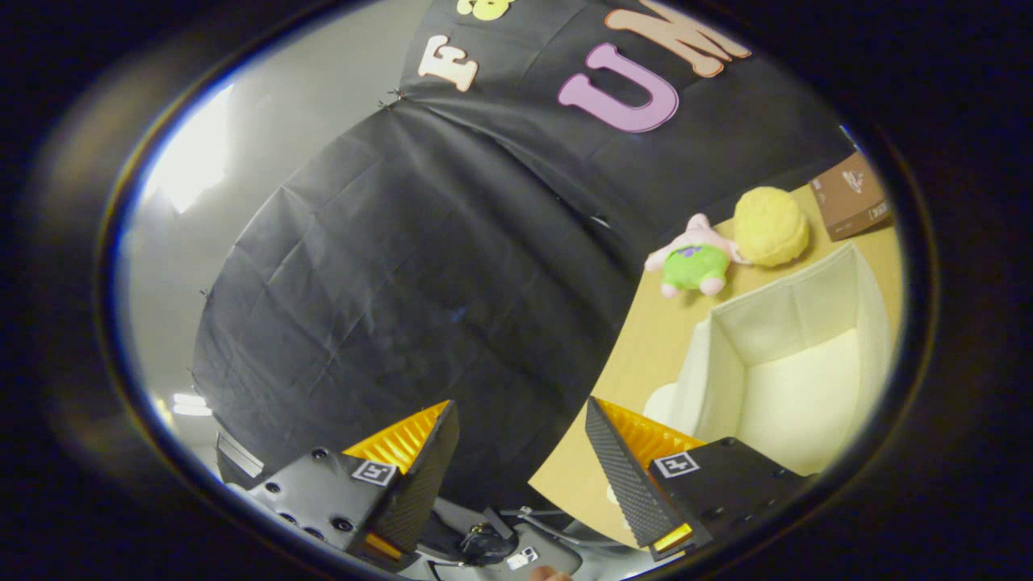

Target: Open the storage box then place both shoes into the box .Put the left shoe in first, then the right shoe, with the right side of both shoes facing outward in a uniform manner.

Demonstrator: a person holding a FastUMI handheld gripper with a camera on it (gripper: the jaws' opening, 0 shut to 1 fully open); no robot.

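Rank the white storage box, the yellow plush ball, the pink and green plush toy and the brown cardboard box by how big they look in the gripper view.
1. White storage box, largest and nearest.
2. Yellow plush ball.
3. Pink and green plush toy and brown cardboard box: alike, and the cardboard box is cut off.

The gripper jaws stand open, holding nothing.

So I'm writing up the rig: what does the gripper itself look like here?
The gripper has two wedge-shaped fingers with a fine textured grip face and ribbed backs. Each sits on a dark block fixed with screws and carrying a small square black-and-white marker. Thin cables run behind the fingers.
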